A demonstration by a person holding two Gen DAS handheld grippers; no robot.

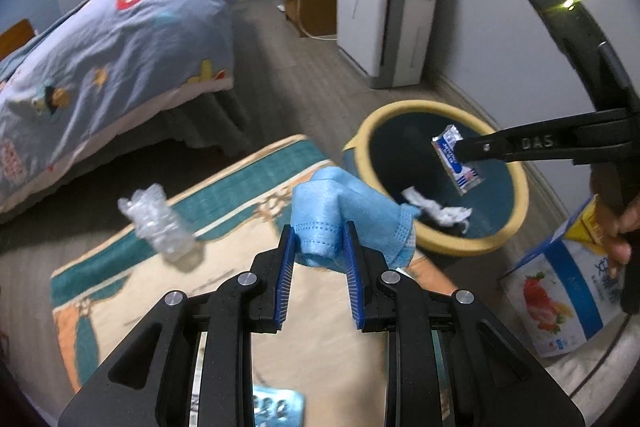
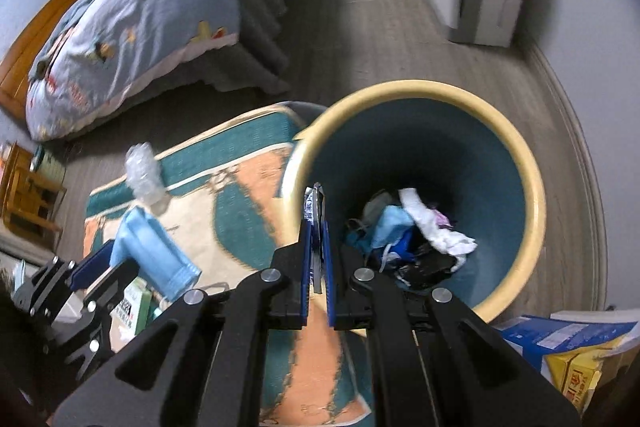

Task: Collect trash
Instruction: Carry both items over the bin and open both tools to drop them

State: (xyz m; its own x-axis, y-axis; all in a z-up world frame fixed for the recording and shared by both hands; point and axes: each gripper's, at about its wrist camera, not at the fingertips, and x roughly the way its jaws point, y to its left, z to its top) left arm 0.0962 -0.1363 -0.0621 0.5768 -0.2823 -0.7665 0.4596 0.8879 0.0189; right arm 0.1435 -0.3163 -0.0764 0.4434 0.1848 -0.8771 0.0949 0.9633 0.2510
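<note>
My left gripper (image 1: 319, 233) is shut on a crumpled blue face mask (image 1: 348, 215) and holds it above the rug, just left of the trash bin (image 1: 508, 239). The mask also shows in the right wrist view (image 2: 154, 251). My right gripper (image 2: 316, 223) is shut on a small white and blue sachet (image 1: 456, 159), held over the bin's opening; in its own view the sachet (image 2: 314, 205) shows edge-on. The bin (image 2: 532, 187), teal inside with a cream rim, holds white tissue (image 2: 436, 227), a blue mask and dark scraps. A crushed clear plastic bottle (image 1: 158, 223) lies on the rug.
A patterned teal and peach rug (image 1: 120, 303) covers the floor in front of the bin. A bed with a blue quilt (image 1: 116, 59) stands to the left. A white appliance (image 1: 386, 11) stands by the wall. Cartons (image 1: 560, 291) lie right of the bin. A blister pack (image 1: 276, 407) lies below.
</note>
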